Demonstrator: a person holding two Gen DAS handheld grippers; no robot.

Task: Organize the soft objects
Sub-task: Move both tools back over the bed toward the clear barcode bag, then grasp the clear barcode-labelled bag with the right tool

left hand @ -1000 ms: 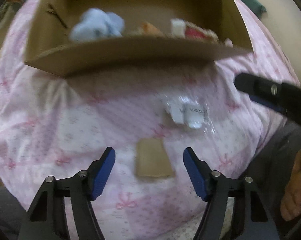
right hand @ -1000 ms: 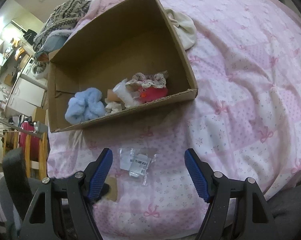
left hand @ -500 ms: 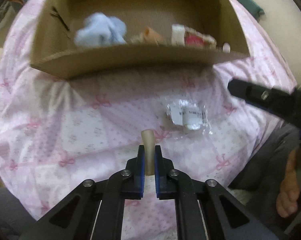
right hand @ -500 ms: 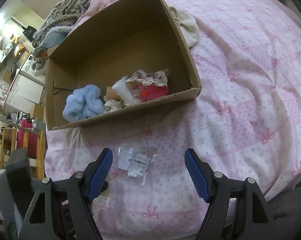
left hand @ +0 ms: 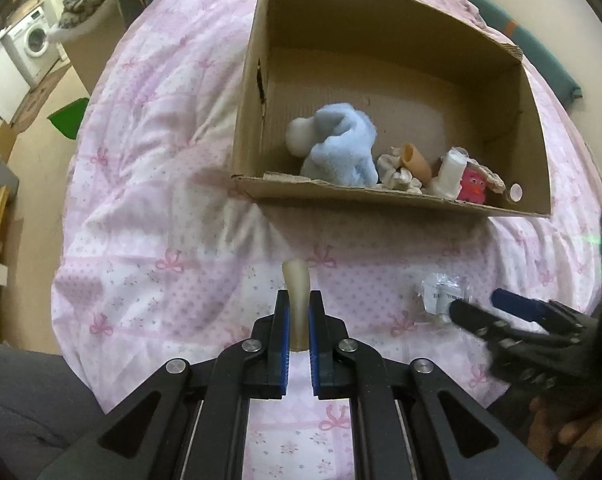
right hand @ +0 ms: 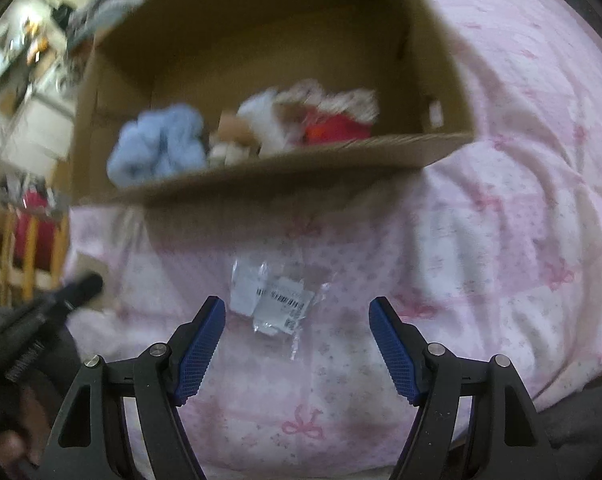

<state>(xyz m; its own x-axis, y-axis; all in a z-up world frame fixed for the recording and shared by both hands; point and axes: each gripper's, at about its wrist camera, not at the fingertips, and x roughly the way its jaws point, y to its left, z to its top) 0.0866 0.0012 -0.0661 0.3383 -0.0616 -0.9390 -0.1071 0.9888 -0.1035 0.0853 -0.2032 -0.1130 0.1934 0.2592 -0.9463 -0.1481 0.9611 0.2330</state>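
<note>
**Left gripper pinching beige piece; right gripper spread over clear packet**

Left gripper (left hand: 297, 320): blue pads pressed together on a thin, flat beige piece (left hand: 296, 286), which stands up on edge between them and sticks out past the tips. It is held above the pink quilted bedcover with bow print (left hand: 153, 208), on the near side of the open brown cardboard box (left hand: 341, 194).

Right gripper (right hand: 297, 332): jaws spread wide, nothing between the pads. It points down at a clear plastic packet with white printed labels (right hand: 271, 300), which lies flat on the bedcover just ahead of the fingertips and in front of the box. In the left wrist view, the right gripper's tips sit beside this packet.

Box contents, along the near wall: a fluffy light-blue soft item (left hand: 337, 146), a small cream ruffled item (left hand: 399, 172), a tan tube-shaped item (left hand: 417, 160), a white cylindrical item (left hand: 451, 174) and a pink-red soft toy (left hand: 475, 188).

Right wrist view is motion-blurred; fine detail inside the box cannot be confirmed there.
</note>
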